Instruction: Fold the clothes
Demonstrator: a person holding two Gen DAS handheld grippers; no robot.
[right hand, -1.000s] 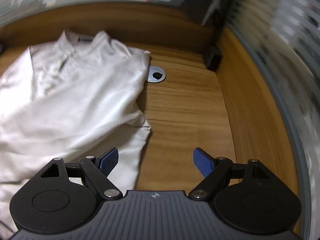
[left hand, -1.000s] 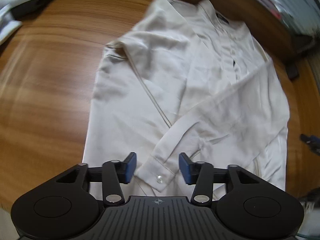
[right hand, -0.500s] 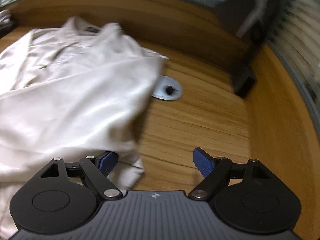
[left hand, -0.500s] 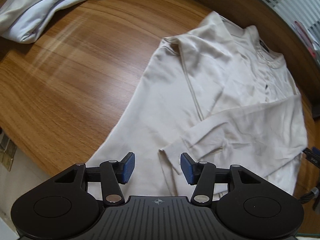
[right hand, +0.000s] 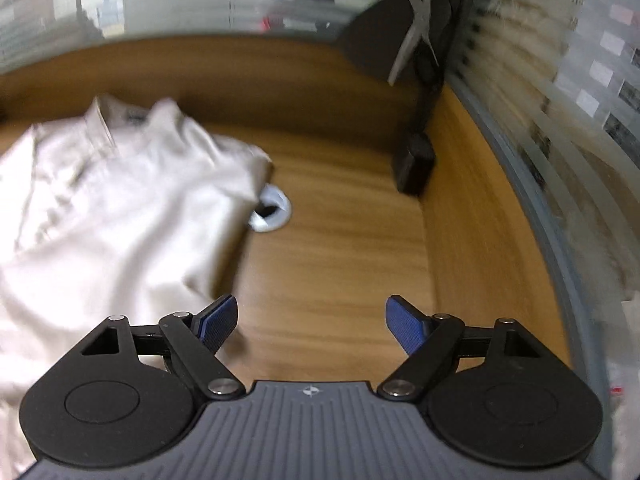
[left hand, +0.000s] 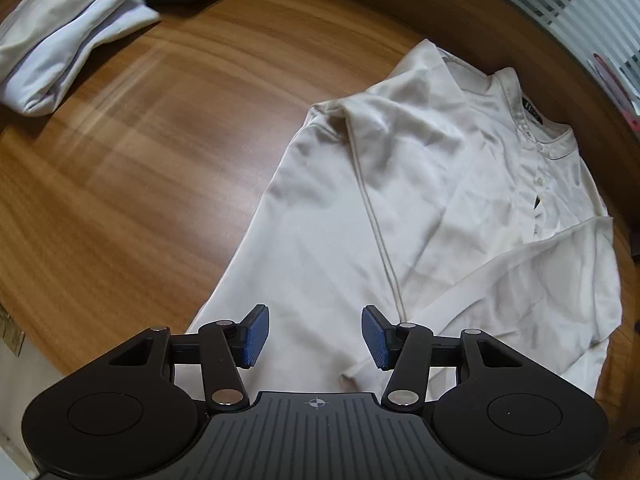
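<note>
Shirt [left hand: 400,208], cream, lies front-up on the wooden desk [left hand: 140,160], both sleeves already crossed over the chest, apparently to narrow it for a lengthwise fold. Left gripper [left hand: 315,336] hovers half-open and empty above the near hem, its jaws parted over the cloth, seemingly poised to pinch it. Right gripper [right hand: 310,322] stands wide and empty over bare desk beside the shirt's edge. Farther off, other clothes [left hand: 68,36] sit in a pile, apart from the shirt.
</note>
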